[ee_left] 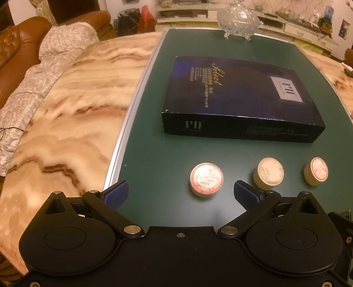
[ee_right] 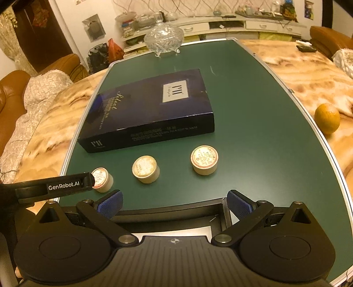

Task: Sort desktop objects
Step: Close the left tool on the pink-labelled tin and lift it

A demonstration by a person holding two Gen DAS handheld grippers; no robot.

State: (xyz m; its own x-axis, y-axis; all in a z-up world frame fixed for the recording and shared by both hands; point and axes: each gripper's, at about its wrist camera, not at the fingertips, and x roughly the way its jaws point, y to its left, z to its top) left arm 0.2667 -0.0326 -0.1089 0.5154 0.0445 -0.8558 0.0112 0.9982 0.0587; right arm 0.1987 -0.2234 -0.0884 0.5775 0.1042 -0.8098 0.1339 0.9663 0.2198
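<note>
Both grippers are hovering low over the near edge of the green board, fingers spread wide and holding nothing: the left gripper (ee_left: 181,194) is pointing straight at the closest target, while the right gripper (ee_right: 174,204) is waiting over a black frame-like object (ee_right: 172,217) at the near edge of its view; what that is, I cannot tell.

Just ahead, three small round cream-coloured pill tubs are sitting in a loose row on the green board of the desk (ee_right: 253,132). Nearest the left gripper is the upright tub with the red-printed lid (ee_left: 206,179), almost between the blue finger pads (ee_left: 246,194). Beside it is the plain pale-lidded tub (ee_left: 268,173), and further right the tipped-looking tub with red print (ee_left: 315,171). In the right view that one is the closest to the right fingers.

These tubs are looking light and rigid, probably thin plastic or card, with smooth sides that could slip or roll if nudged. Best hold, I reckon: across the round wall, low down, squeezing gently.

Beyond them, the flat dark blue cardboard box with silver lettering (ee_left: 238,97) is lying closed, too broad for one grip across its face; an edge hold would be needed. Furthest back, the footed cut-glass lidded bowl (ee_left: 238,19) is standing, clearly fragile. An orange fruit (ee_right: 327,118) is resting off the board on the marbled desk (ee_left: 66,110).
</note>
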